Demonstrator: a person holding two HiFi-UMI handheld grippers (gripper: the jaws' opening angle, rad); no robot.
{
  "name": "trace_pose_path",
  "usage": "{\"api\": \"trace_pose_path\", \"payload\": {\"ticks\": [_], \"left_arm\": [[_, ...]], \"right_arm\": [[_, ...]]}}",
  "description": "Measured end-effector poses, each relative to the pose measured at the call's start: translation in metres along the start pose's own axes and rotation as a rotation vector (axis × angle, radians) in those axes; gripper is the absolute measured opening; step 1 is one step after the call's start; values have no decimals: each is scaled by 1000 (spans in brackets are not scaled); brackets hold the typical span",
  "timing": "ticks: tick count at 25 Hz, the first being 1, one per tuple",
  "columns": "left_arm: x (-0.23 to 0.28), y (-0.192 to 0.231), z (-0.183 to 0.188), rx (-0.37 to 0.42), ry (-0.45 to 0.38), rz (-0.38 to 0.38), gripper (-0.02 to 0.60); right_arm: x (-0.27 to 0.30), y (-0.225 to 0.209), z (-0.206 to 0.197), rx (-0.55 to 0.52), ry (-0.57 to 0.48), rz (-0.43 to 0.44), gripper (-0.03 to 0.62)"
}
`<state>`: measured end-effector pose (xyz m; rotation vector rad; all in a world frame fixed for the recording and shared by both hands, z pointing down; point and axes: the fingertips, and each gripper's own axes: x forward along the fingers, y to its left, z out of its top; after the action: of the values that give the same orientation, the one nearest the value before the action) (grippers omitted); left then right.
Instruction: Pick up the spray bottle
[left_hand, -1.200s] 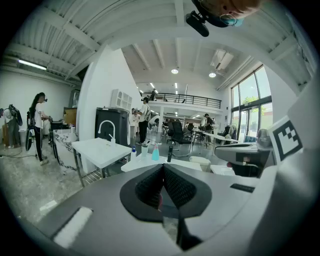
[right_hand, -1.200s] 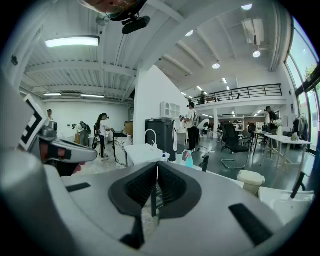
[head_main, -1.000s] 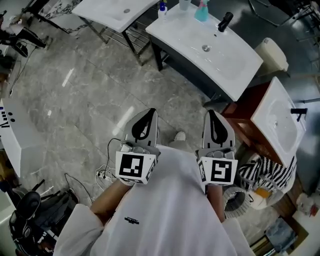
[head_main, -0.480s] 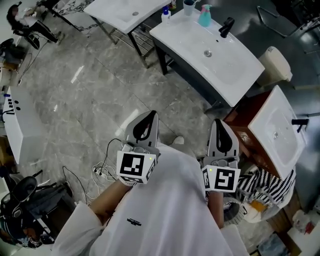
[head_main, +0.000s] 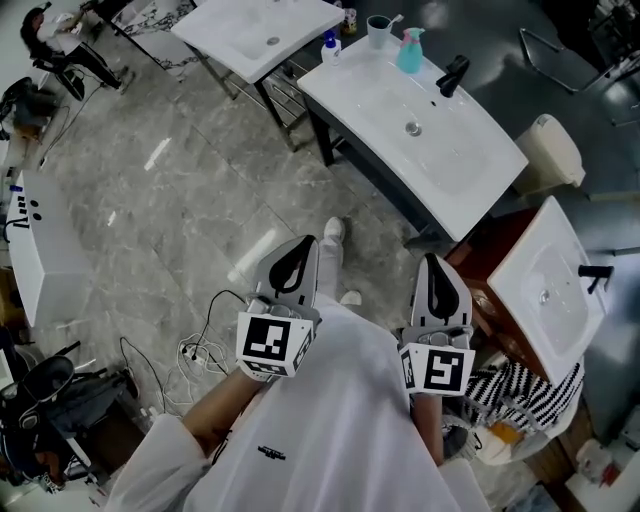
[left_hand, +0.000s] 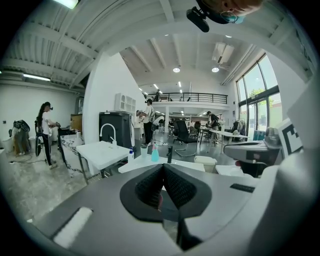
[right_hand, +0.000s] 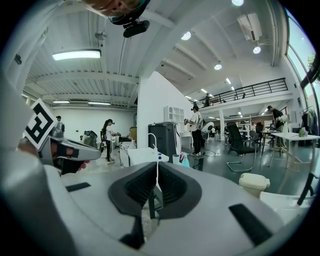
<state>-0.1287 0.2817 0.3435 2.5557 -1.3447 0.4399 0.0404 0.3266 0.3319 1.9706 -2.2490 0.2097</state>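
The teal spray bottle (head_main: 409, 50) stands at the far end of a white sink counter (head_main: 470, 140), beside a black tap (head_main: 451, 46). It shows small and distant in the left gripper view (left_hand: 155, 154) and in the right gripper view (right_hand: 184, 159). My left gripper (head_main: 303, 246) and right gripper (head_main: 433, 264) are held side by side in front of my body, over the floor and well short of the counter. Both point toward it. The left gripper (left_hand: 162, 168) and the right gripper (right_hand: 156, 165) have their jaws shut together with nothing between them.
A cup (head_main: 378, 30) and a small blue-topped bottle (head_main: 329, 45) stand near the spray bottle. A second white basin table (head_main: 260, 30) is at the back, a third basin (head_main: 550, 280) at the right. A beige bin (head_main: 547, 150) and floor cables (head_main: 200, 350) lie nearby.
Both grippers have been carried forward toward the sink counter, which now sits lower and nearer in the head view. A shoe has stepped out ahead of the left gripper.
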Motion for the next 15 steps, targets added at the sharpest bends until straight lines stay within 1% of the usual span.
{"api": "trace_pose_path", "payload": {"ticks": [4,8,15], "left_arm": [[22,14,0,-20,8,4,5],[61,29,10,-26,1,-20,5],[148,68,53,-19,6,-89,5]], "right_arm": [[26,-6,5,-11,-3,8,6],[65,-19,13,-20,-7,-8,6],[155,-43,34,-11,12,-53,6]]}}
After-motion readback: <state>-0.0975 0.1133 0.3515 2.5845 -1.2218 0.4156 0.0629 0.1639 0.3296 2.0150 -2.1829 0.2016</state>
